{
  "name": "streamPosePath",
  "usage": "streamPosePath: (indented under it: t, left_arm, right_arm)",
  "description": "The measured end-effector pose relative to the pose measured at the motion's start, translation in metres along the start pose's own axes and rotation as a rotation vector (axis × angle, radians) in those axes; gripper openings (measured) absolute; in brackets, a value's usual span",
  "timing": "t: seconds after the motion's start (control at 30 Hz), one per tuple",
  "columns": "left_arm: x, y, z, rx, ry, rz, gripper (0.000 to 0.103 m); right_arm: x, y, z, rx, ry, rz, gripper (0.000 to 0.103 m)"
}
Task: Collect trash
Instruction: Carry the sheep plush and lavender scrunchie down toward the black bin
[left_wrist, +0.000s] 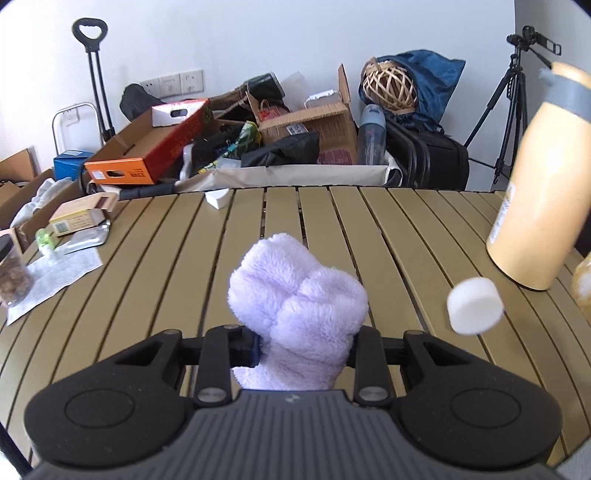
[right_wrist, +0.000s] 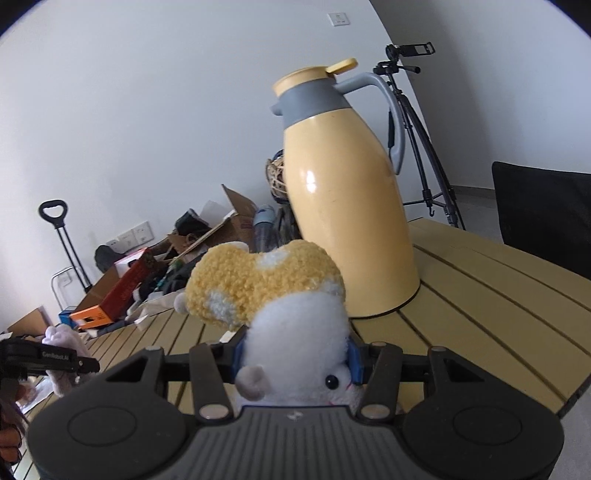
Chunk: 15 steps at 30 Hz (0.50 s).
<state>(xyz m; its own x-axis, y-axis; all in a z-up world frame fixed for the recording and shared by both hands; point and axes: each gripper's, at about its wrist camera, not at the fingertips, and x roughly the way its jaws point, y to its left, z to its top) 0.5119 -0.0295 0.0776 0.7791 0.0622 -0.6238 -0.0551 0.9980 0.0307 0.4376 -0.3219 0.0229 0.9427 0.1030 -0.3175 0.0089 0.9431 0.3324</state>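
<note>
Gripping a lilac fleece cloth (left_wrist: 295, 314), my left gripper (left_wrist: 304, 349) has its pads pressed into the bundle, which stands up between the fingers above the slatted tan table (left_wrist: 166, 266); only this view shows the white foam plug (left_wrist: 475, 305) just right of the cloth, the scrap of white paper (left_wrist: 55, 277) at the table's left edge with a small cardboard box (left_wrist: 79, 218) and a jar (left_wrist: 13, 273) beside it, and the heap of cartons (left_wrist: 229, 136) along the wall; the yellow thermos jug (left_wrist: 543, 184) shows here only in part, at the right edge. My right gripper (right_wrist: 295, 356) is clamped at middling width on a white and yellow plush toy (right_wrist: 284, 310), its blue pads (right_wrist: 354, 360) pinching the white body, the yellow fleece rising above; this view alone shows the jug (right_wrist: 347, 206) whole, upright on the table (right_wrist: 480, 295) behind the toy, a tripod (right_wrist: 417, 122) beyond, and my left gripper (right_wrist: 74, 363) at far left, holding the lilac cloth (right_wrist: 62, 343). Both grippers tilt downward over the tabletop.
</note>
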Motion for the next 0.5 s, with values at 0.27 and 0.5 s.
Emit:
streamPosePath:
  t: [0.27,0.5]
  left_arm:
    - [-0.063,0.015,-0.027,0.004,-0.046,0.020,0.031]
    - [-0.108,0.024,-0.058,-0.004,-0.064,0.014,0.031]
  right_arm:
    - [-0.051,0.026,-0.022,-0.039,-0.009,0.042,0.049]
    - [-0.085,0.040,-0.042,-0.060,0.023,0.075,0.049]
